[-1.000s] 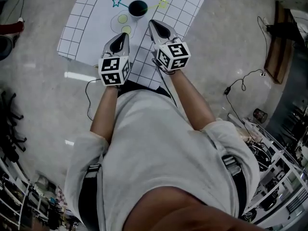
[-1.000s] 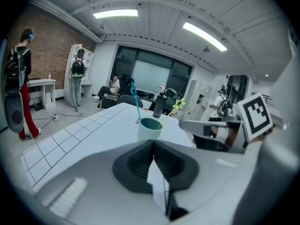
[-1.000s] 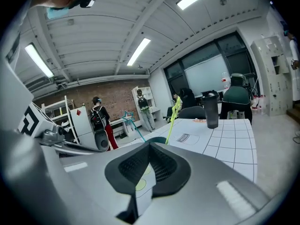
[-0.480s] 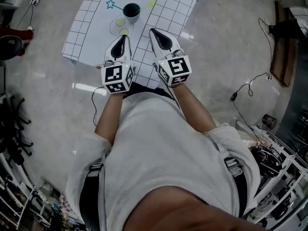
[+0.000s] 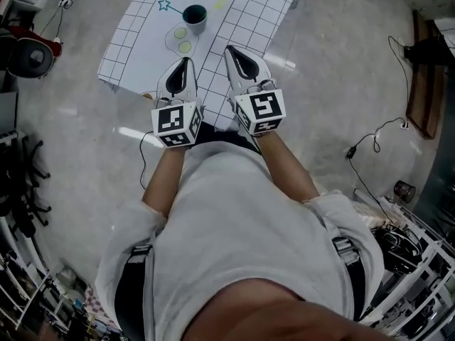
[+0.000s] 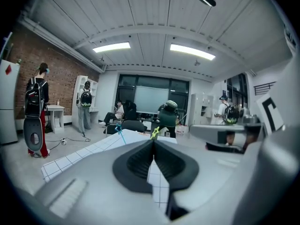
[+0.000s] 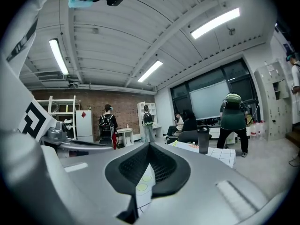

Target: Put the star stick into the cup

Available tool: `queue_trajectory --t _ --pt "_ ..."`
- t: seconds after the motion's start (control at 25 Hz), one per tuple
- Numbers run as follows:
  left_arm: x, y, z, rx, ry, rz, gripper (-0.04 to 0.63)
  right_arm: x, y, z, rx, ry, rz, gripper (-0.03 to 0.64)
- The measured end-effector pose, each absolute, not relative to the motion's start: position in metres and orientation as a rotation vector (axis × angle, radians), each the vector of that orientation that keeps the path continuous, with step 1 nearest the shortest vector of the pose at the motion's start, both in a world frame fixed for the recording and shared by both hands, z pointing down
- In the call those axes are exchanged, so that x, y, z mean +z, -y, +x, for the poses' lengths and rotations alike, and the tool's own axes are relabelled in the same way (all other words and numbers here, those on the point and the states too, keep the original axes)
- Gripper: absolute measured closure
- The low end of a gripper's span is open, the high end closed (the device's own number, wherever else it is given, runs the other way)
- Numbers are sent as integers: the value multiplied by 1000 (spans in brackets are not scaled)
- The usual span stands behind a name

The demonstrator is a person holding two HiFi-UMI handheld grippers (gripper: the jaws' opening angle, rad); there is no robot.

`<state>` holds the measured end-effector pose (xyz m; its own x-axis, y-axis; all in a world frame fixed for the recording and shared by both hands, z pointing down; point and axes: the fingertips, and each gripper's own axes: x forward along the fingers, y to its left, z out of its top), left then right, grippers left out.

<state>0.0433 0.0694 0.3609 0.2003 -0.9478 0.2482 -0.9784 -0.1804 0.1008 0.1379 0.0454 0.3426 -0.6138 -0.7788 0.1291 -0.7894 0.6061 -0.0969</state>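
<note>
Beyond left hand-held gripper (image 5: pixel 185 64) and right hand-held gripper (image 5: pixel 232 50), both closed and empty, star stick (image 5: pixel 165 4) seems seated in cup (image 5: pixel 194 14). Insertion looks done. Next calls only for backing off.

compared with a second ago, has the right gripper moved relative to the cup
Yes. The right gripper has drawn back toward the person: its tip now sits farther from the cup on the gridded table.

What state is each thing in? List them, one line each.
left gripper: shut, empty.
right gripper: shut, empty.
cup: upright on the grid mat.
blue star stick: slanting out from the cup, star end outward.
yellow star stick: slanting out from the cup's other side.
</note>
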Motion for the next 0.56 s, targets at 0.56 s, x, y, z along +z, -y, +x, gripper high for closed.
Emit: queue_trajectory --t 0.56 --pt "352 -79 63 266 1836 2277 594 340 -58 149 264 2788 1338 618"
